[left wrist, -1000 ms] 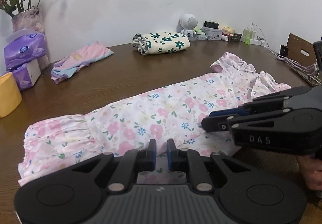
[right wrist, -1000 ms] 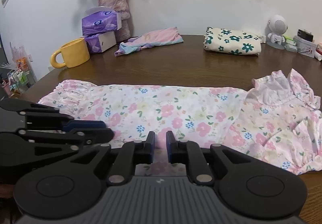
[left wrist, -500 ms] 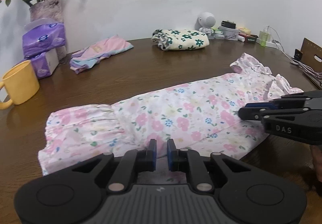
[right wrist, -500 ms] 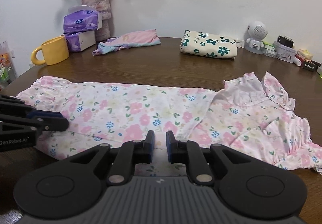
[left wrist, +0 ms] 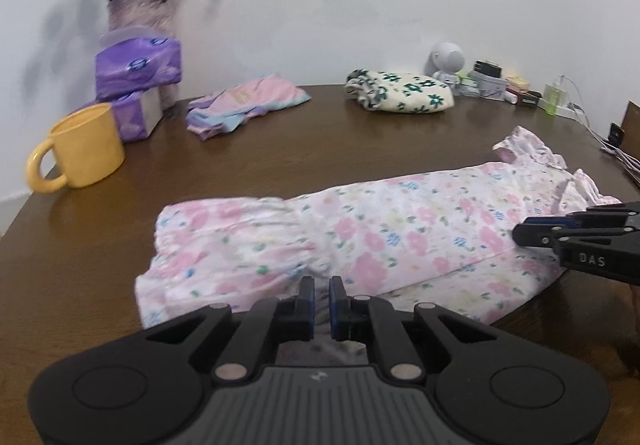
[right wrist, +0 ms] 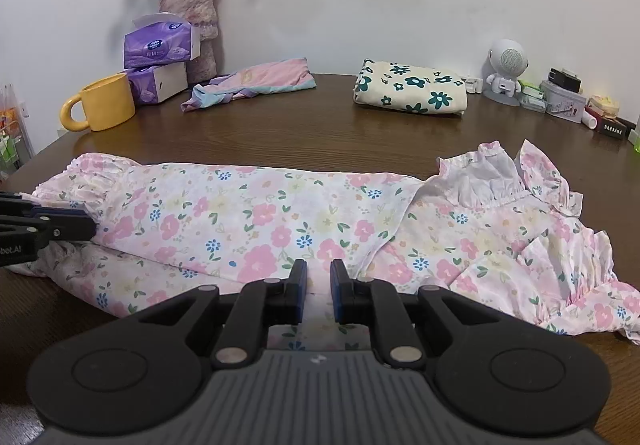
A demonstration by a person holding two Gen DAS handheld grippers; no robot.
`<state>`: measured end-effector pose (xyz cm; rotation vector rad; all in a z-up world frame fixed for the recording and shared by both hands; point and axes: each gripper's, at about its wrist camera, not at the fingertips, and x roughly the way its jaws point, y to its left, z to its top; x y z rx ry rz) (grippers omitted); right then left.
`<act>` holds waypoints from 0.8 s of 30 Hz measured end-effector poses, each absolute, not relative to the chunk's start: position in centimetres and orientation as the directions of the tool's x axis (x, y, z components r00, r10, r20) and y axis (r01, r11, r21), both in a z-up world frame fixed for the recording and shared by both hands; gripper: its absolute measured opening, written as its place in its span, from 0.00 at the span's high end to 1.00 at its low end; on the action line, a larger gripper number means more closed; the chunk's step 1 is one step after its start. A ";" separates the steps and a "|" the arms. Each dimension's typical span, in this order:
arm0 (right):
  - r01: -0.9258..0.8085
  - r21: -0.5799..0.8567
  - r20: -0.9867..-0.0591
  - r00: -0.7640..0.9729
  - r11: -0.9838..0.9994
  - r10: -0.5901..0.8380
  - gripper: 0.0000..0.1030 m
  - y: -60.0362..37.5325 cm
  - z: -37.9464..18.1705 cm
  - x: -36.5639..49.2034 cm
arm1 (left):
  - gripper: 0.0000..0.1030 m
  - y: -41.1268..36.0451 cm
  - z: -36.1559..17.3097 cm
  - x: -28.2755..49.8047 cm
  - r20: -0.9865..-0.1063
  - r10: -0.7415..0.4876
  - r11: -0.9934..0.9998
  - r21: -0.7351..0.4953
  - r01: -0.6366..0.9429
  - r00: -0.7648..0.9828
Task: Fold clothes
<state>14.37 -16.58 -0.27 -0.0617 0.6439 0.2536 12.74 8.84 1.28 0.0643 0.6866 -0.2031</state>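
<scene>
A pink floral dress [left wrist: 380, 229] [right wrist: 260, 213] lies lengthwise on the brown table [right wrist: 280, 141], its near side folded over. My left gripper [left wrist: 321, 293] is at the near edge by the gathered skirt ruffle. Its jaws are closing to a narrow gap with dress fabric in it. In the right wrist view the left gripper [right wrist: 94, 225] appears side on, pinching the folded layer. My right gripper [right wrist: 319, 281] is nearly shut on the near edge at the dress's middle. In the left wrist view the right gripper [left wrist: 516, 235] rests on the bodice end.
A yellow mug [right wrist: 108, 101], purple tissue packs [right wrist: 160, 41] and a flower vase [right wrist: 192, 5] stand at the back left. A pink garment [right wrist: 256, 83] and a folded cream flowered cloth [right wrist: 412, 89] lie behind. A small white robot figure [right wrist: 506, 69] and clutter fill the back right.
My left gripper has slid left along the dress's near edge, away from the right gripper, toward the ruffled hem. The right gripper has barely moved.
</scene>
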 end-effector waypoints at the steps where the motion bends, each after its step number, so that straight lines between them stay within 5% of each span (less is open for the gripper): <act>1: -0.253 0.022 -0.601 0.770 0.967 0.215 0.89 -16.6 -0.3 14.4 | 0.93 9.1 1.3 12.7 -0.635 -0.157 0.980 -0.008 0.197 0.756; 24: -0.248 0.017 -0.598 0.774 0.969 0.209 0.89 -16.4 -0.3 14.3 | 0.93 13.3 1.2 10.8 -0.636 -0.093 0.996 -0.063 0.068 0.766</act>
